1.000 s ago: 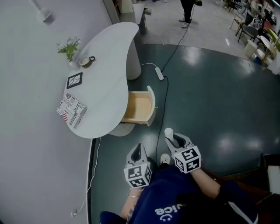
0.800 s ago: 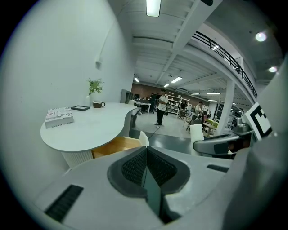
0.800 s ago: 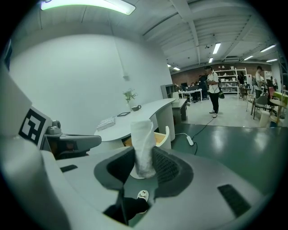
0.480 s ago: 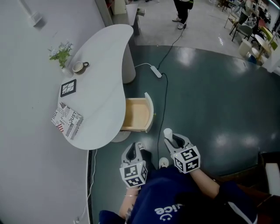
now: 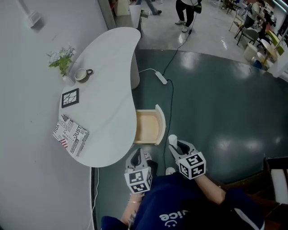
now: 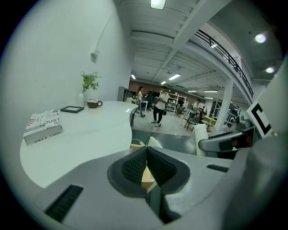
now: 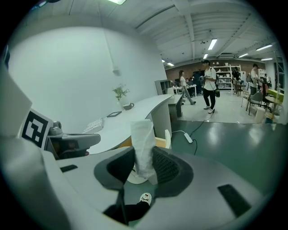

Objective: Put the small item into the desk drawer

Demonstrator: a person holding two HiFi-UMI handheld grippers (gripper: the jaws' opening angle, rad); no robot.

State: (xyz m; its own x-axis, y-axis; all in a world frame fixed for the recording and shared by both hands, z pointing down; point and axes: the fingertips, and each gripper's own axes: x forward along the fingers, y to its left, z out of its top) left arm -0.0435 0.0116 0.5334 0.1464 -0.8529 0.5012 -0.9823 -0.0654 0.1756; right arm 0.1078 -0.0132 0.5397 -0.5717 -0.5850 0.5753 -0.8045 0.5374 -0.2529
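Note:
A white kidney-shaped desk [image 5: 108, 90] stands along the wall, its wooden drawer [image 5: 148, 128] pulled open towards the floor side. My right gripper [image 5: 176, 143] is shut on a small white roll [image 5: 173, 139], upright between the pads in the right gripper view as the roll [image 7: 143, 148], just in front of the drawer [image 7: 158, 142]. My left gripper [image 5: 138, 158] hangs near the desk's front end with its jaws pressed together and nothing in them, seen in its own view as the left gripper [image 6: 146, 165]. The drawer [image 6: 145, 146] shows just past its tips.
On the desk lie a printed booklet [image 5: 70, 133], a black picture frame [image 5: 70, 97], a cup [image 5: 81, 74] and a small plant [image 5: 61, 59]. A power strip [image 5: 161, 77] and its cable [image 5: 171, 108] run over the dark floor. People stand far off [image 5: 185, 11].
The view has shifted closer to the desk; the open drawer now lies nearer my grippers. Both grippers hold the same pose, the right still gripping the roll.

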